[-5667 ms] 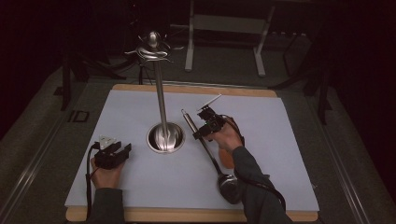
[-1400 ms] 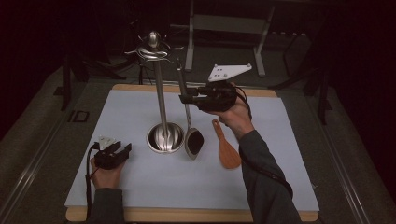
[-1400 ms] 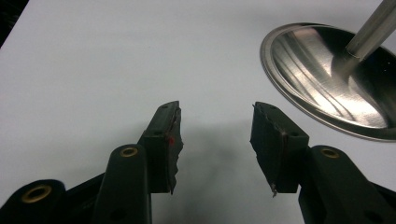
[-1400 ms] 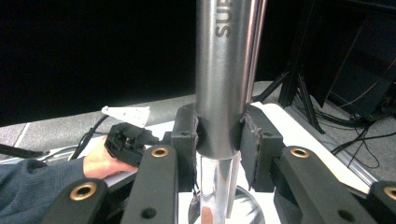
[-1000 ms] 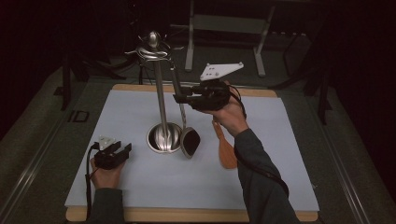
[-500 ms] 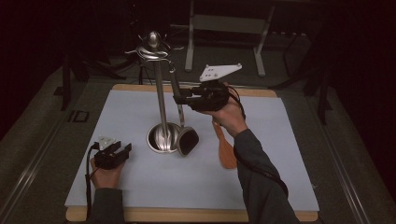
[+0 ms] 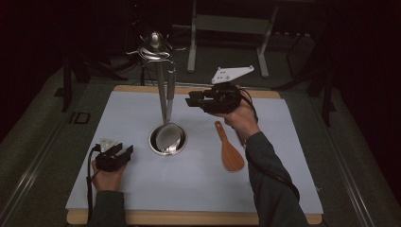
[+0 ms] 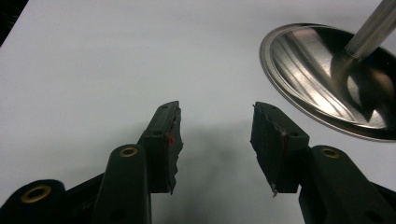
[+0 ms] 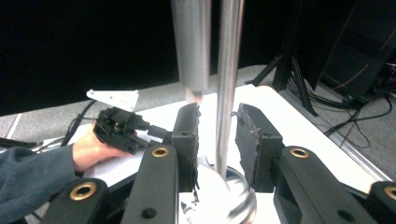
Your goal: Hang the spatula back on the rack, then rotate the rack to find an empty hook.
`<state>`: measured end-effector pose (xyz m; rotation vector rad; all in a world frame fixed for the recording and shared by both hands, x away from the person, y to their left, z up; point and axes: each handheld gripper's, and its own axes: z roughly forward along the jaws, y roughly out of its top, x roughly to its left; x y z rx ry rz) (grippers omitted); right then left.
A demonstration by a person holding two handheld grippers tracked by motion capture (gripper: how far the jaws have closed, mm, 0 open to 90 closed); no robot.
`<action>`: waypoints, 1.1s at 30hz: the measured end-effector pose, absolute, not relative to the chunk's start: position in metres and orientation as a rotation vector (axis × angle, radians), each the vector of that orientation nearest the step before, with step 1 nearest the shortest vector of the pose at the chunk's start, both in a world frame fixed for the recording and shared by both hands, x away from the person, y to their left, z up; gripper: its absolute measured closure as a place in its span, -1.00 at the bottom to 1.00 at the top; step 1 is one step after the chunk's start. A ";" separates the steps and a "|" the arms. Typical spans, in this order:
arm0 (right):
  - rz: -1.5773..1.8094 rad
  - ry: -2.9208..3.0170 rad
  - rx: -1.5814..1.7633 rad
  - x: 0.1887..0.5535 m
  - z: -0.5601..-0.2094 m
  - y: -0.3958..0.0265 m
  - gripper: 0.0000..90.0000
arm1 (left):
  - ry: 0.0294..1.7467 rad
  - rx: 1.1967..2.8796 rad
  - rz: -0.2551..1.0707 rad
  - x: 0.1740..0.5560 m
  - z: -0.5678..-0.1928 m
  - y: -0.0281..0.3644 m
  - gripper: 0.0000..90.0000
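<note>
Surrounding everything is a dark room: black beyond the table, a grey carpeted floor [image 7: 42,142], a pale metal frame [image 7: 227,23] standing behind the far edge, and dark stands and cables off to the right.

The table [image 7: 189,218] shows a wooden edge at the near and far sides, and a pale blue-white mat [image 7: 198,184] covers almost all of its top. The mat is flat, smooth and bare over most of its area.

Near the mat's middle stands a steel utensil stand [image 7: 161,85]: a round dished base [image 7: 169,142], an upright pole and a ring of hooks at the top. A ladle [image 7: 169,90] hangs from the hooks beside the pole, its bowl low over the base.

A wooden rice paddle [image 7: 229,147] lies flat on the mat to the right of the base, well apart from it.

The right gripper [image 7: 193,100] is held up level, just right of the hanging ladle's handle. Its jaws have just been closing but stand apart; in the right gripper view the pole [image 9: 227,84] shows between them, untouched, and the ladle handle [image 9: 191,46] hangs just beyond the left pad.

The left gripper [image 7: 124,152] rests on the mat left of the base, jaws apart on nothing.
</note>
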<state>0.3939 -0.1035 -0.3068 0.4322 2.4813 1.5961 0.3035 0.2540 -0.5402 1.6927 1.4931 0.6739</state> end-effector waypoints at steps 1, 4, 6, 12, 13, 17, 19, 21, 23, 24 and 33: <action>1.596 2.481 0.432 0.394 -0.307 -0.104 0.55 | 1.493 1.693 0.674 0.303 -0.540 0.254 0.17; 1.558 2.493 0.437 0.395 -0.309 -0.106 0.56 | 1.492 1.692 0.675 0.303 -0.540 0.254 0.17; 1.507 2.514 0.443 0.394 -0.311 -0.106 0.56 | 1.492 1.690 0.673 0.303 -0.540 0.254 0.17; 1.390 2.541 0.443 0.394 -0.318 -0.108 0.62 | 1.493 1.692 0.672 0.303 -0.540 0.255 0.17; 1.390 2.541 0.443 0.394 -0.318 -0.108 0.62 | 1.494 1.693 0.672 0.303 -0.540 0.255 0.17; 1.307 2.573 0.440 0.393 -0.326 -0.110 0.63 | 1.494 1.692 0.673 0.303 -0.540 0.254 0.17; 1.276 2.586 0.452 0.393 -0.329 -0.114 0.63 | 1.494 1.691 0.673 0.303 -0.540 0.254 0.17; 1.263 2.587 0.449 0.393 -0.330 -0.115 0.63 | 1.494 1.691 0.674 0.303 -0.540 0.254 0.17; 1.244 2.593 0.456 0.393 -0.331 -0.115 0.62 | 1.493 1.693 0.670 0.303 -0.540 0.255 0.17; 1.174 2.598 0.454 0.392 -0.333 -0.116 0.62 | 1.492 1.691 0.668 0.303 -0.540 0.255 0.18; 0.927 2.656 0.481 0.390 -0.356 -0.122 0.58 | 1.478 1.682 0.663 0.302 -0.540 0.256 0.27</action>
